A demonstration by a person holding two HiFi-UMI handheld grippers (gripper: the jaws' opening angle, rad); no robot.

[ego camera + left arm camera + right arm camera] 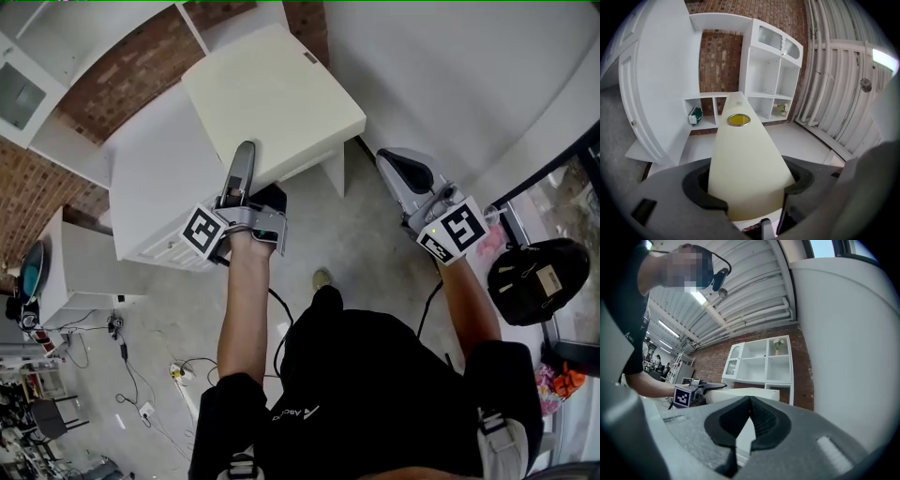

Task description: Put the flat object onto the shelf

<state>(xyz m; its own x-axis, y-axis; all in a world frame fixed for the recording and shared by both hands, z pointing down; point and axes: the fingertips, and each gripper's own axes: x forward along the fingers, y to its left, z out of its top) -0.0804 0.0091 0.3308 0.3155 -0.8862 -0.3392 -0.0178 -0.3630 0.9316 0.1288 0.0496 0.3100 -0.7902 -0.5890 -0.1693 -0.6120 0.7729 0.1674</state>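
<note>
Black-shirted torso (375, 394) is filling the bottom of the head view, both forearms reaching forward over the grey floor (375, 253). Biggest thing out front is the white shelf unit (771, 79), standing against the brick wall (719, 61) with its open compartments facing the left tool's camera. Next to it, a tall white cabinet (155, 178) is sitting just beyond the left forearm.

Now the flat board (745, 154): cream-coloured and held out level. It is running straight out from the left tool (242, 169) toward the shelf unit. That tool is clamping the board's near edge, one jaw lying along its top face and the other underneath. From the head view the board is overlapping the cabinet's corner, and it is not lying in any compartment of the shelf unit. Whether it is touching the cabinet, I cannot tell.

Over on the right, the right tool (749, 405) is hanging well apart from the board, jaws pressed together with nothing between them.

Small details: a yellow-centred ring (738, 120) is showing near the board's far end. A green object (695, 115) is sitting in a low left compartment, and a little plant (780, 108) is in a low right one.
</note>
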